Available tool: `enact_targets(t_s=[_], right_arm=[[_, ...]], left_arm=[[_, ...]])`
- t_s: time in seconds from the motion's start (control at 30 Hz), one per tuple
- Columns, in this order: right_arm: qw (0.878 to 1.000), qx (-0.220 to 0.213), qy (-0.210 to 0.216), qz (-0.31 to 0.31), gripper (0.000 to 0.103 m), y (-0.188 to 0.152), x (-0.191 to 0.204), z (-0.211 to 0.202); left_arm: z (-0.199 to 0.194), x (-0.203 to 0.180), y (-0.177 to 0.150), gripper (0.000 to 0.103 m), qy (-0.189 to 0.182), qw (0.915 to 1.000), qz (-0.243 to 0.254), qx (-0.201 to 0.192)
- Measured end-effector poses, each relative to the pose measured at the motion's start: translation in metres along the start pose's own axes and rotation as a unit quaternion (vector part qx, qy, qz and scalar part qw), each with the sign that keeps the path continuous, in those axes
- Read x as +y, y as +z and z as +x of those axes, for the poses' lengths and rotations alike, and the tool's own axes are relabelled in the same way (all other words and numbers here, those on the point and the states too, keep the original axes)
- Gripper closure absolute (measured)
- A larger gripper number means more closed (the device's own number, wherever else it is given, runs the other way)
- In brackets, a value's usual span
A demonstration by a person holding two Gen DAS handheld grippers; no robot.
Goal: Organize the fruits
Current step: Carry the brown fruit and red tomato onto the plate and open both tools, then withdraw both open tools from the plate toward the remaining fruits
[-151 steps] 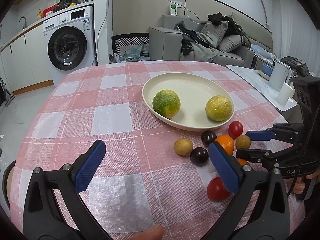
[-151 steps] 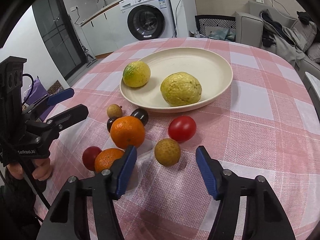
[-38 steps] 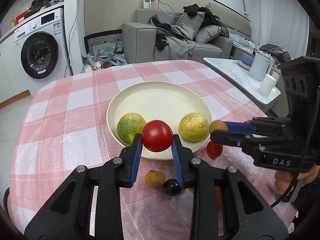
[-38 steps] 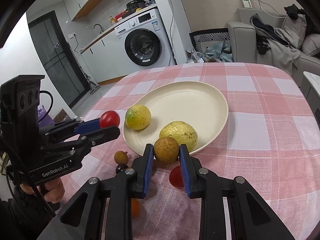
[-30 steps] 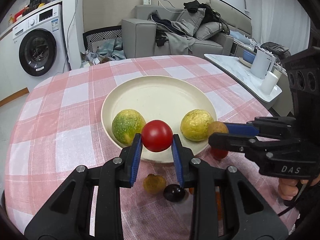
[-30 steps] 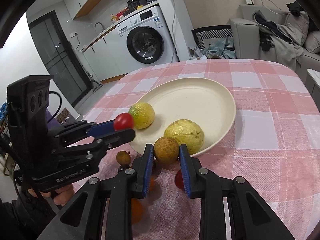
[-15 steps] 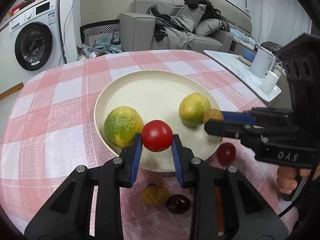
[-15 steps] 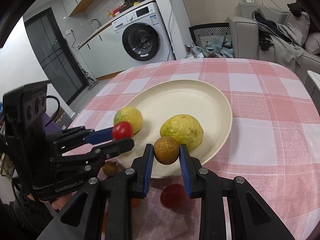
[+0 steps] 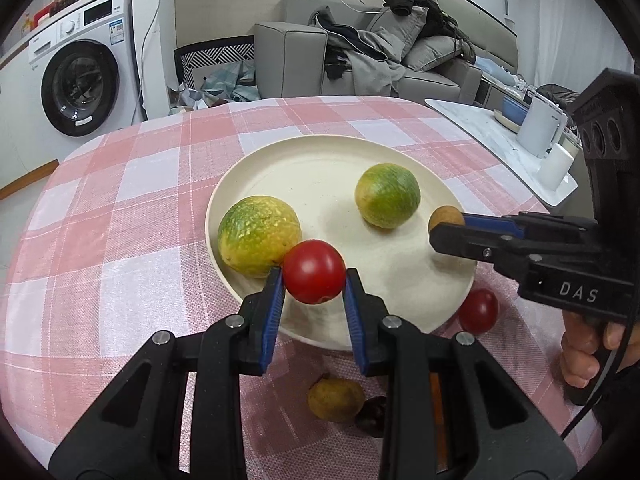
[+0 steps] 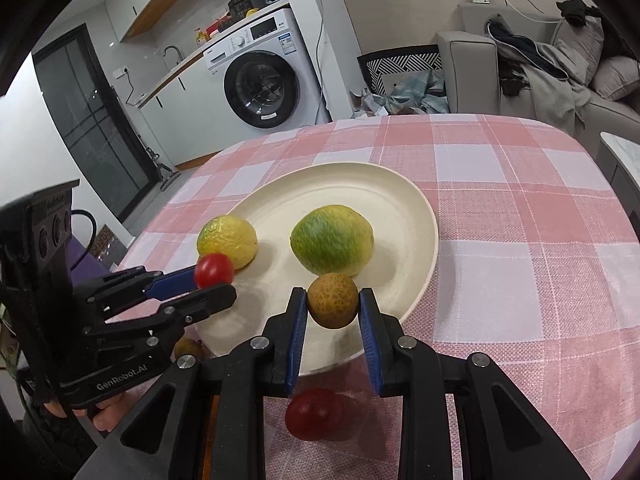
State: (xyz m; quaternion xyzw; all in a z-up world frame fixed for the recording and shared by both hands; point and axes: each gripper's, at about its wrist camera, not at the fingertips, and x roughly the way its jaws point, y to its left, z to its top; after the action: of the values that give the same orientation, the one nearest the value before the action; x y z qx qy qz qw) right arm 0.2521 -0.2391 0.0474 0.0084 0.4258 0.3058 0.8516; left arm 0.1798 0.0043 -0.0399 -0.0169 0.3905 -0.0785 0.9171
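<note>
My left gripper (image 9: 314, 276) is shut on a red tomato (image 9: 314, 271) and holds it over the near rim of the cream plate (image 9: 320, 160). My right gripper (image 10: 333, 305) is shut on a small brown fruit (image 10: 333, 300) above the plate's near edge (image 10: 420, 280). Two large yellow-green fruits (image 9: 258, 235) (image 9: 387, 195) lie on the plate. The left gripper and its tomato (image 10: 214, 270) show in the right wrist view; the right gripper with its brown fruit (image 9: 446, 218) shows in the left wrist view.
On the pink checked tablecloth (image 9: 120, 220) near the plate lie another red tomato (image 9: 478, 311), a small brown fruit (image 9: 335, 399) and a dark fruit (image 9: 370, 416). A washing machine (image 9: 80, 80), a sofa (image 9: 360, 60) and a side table (image 9: 500, 136) stand beyond the table.
Both grippers have moved forward over the plate with their fruits still held. The right-hand large fruit has rolled, now showing its green side.
</note>
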Motion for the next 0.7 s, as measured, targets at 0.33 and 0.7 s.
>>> enact_targets(t_s=[0.33, 0.7], right_arm=[[0.999, -0.012, -0.031, -0.038, 0.061, 0.000, 0.016, -0.008], [0.999, -0.022, -0.020, -0.034, 0.007, -0.010, 0.014, -0.046]], left_arm=[[-0.008, -0.006, -0.004, 0.075, 0.023, 0.9997, 0.009, -0.005], [-0.060, 0.000, -0.017, 0.011, 0.045, 0.9987, -0.013, -0.022]])
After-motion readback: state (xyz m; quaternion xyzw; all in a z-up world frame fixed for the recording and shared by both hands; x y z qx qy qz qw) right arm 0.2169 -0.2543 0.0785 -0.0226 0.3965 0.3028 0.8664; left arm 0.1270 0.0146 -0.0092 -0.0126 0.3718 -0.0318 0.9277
